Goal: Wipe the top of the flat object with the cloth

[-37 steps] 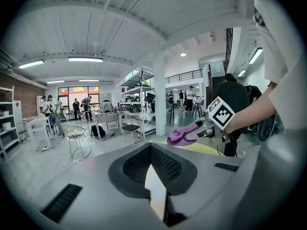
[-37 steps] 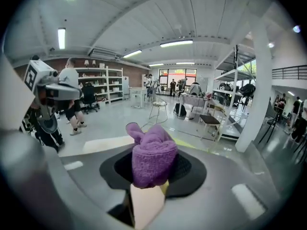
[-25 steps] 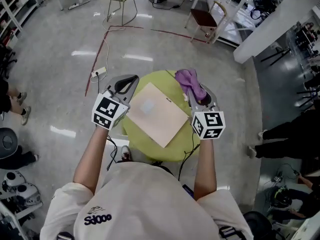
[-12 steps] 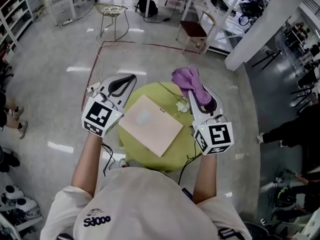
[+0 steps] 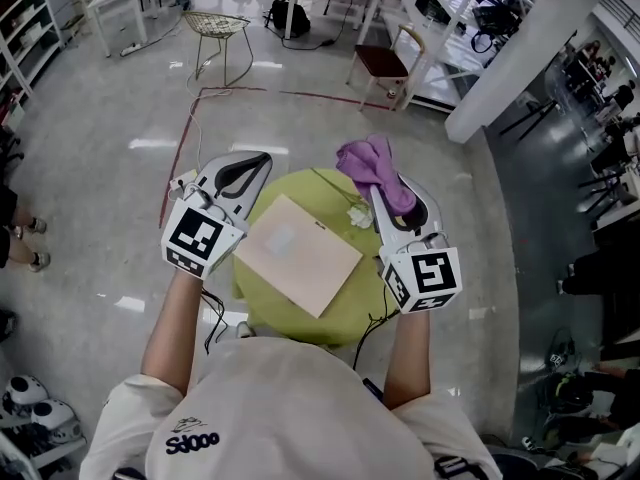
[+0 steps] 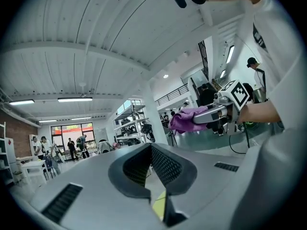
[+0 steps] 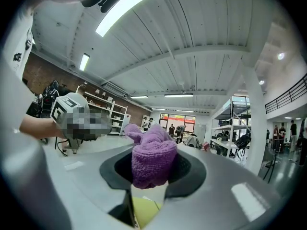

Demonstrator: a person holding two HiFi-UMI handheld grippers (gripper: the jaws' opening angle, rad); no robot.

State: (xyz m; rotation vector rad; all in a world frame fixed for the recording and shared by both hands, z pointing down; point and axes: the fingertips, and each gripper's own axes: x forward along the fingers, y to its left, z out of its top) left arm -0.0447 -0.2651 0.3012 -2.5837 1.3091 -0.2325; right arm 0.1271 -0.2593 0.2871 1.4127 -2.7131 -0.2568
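A flat beige board (image 5: 298, 253) lies on a round yellow-green table (image 5: 372, 290). My right gripper (image 5: 392, 190) hangs over the table's far right edge, shut on a bunched purple cloth (image 5: 370, 170). In the right gripper view the cloth (image 7: 152, 162) fills the hollow between the pads and sticks out past the tips. My left gripper (image 5: 243, 171) is held over the table's far left edge, jaws together with nothing in them. The left gripper view shows its tips (image 6: 151, 147) meeting, and the cloth (image 6: 184, 120) in the other gripper beyond. Both grippers point up and away from the board.
A small white crumpled thing (image 5: 360, 214) lies on the table just beyond the board. On the floor behind are a wire chair (image 5: 222, 23), a wooden chair (image 5: 385, 60), a red tape line (image 5: 185, 153) and a white pillar (image 5: 530, 48). Cables hang below the table.
Both grippers have lifted higher above the table and tipped upward. The cloth stays in the right gripper. The board has not moved on the table.
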